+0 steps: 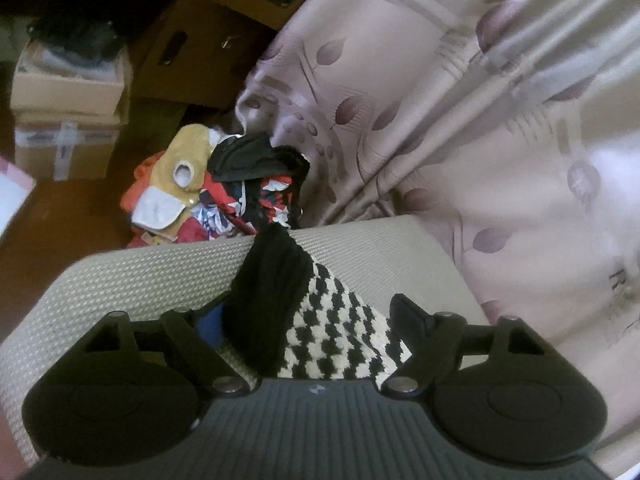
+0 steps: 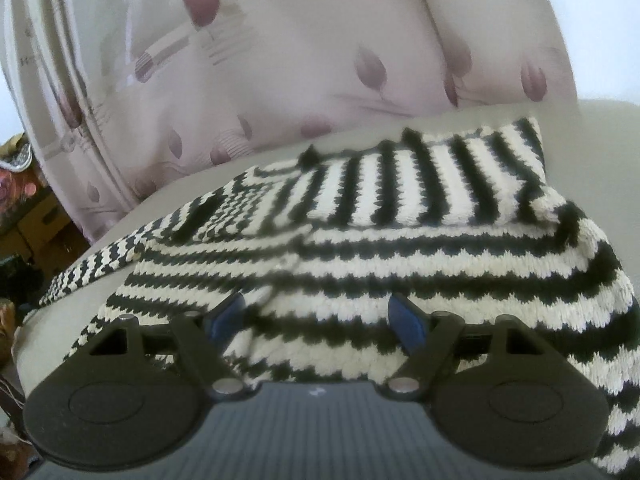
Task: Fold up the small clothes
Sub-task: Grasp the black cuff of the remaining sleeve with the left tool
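Observation:
A black-and-white knitted sweater (image 2: 400,216) lies spread on a beige textured cushion (image 1: 132,276), with one part folded over its upper half. In the left wrist view its checkered sleeve (image 1: 336,320) ends in a black ribbed cuff (image 1: 272,280) pointing away from me. My left gripper (image 1: 308,314) straddles that sleeve; the jaws stand wide with the cloth lying between them, and no squeeze shows. My right gripper (image 2: 316,310) hovers low over the striped body near its front edge, its blue pads (image 2: 404,320) apart and nothing pinched.
A pale curtain (image 1: 440,100) with purple leaf prints hangs right behind the cushion (image 2: 600,128). Beyond the cushion's far edge a pile of mixed clothes (image 1: 224,192) sits on the brown floor, with cardboard boxes (image 1: 68,92) stacked behind it.

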A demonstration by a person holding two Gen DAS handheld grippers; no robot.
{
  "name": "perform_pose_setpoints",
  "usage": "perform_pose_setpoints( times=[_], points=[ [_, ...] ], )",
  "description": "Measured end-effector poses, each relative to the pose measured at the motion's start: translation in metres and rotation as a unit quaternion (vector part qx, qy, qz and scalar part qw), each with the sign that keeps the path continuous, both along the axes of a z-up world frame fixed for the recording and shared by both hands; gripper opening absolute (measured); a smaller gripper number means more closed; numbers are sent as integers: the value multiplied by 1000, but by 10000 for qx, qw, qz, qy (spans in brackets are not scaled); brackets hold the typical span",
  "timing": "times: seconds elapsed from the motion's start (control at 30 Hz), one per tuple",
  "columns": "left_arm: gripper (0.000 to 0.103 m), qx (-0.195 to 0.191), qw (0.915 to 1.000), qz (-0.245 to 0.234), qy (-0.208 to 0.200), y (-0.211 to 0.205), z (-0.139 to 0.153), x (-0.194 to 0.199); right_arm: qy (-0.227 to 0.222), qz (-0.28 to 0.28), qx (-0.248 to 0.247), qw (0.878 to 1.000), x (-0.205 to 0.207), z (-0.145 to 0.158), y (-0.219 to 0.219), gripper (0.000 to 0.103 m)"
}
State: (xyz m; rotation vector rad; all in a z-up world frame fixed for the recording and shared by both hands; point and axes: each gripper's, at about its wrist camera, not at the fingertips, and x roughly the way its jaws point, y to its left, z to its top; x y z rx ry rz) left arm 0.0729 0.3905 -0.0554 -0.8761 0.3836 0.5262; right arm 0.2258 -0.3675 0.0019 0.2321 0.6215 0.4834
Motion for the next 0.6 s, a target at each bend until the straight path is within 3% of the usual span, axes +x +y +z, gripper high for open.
perform_pose_setpoints(
  times=[0.13,0.17,0.23,0.27,0.43,0.6],
  points=[
    [78,158,9999,-9,-11,0,-4,3,115,-36,103,9999,2,-1,-4,79],
    [69,267,9996,-21,53,-1,-4,5,122,-43,127,9998,2,-2,-5,79],
    [16,407,9988,-59,281,-2,-6,9,131,-53,146,9998,2,-2,-5,79],
    [10,335,9986,-77,406,0,-10,10,126,-58,149,9998,2,-2,-5,79],
    [10,234,9996,53,147,-2,-6,-1,162,-34,131,9998,2,-2,-5,79],
    [10,784,9967,-180,-56,-32,29,2,173,-40,186,9997,1,-3,-6,79]
  ],
)
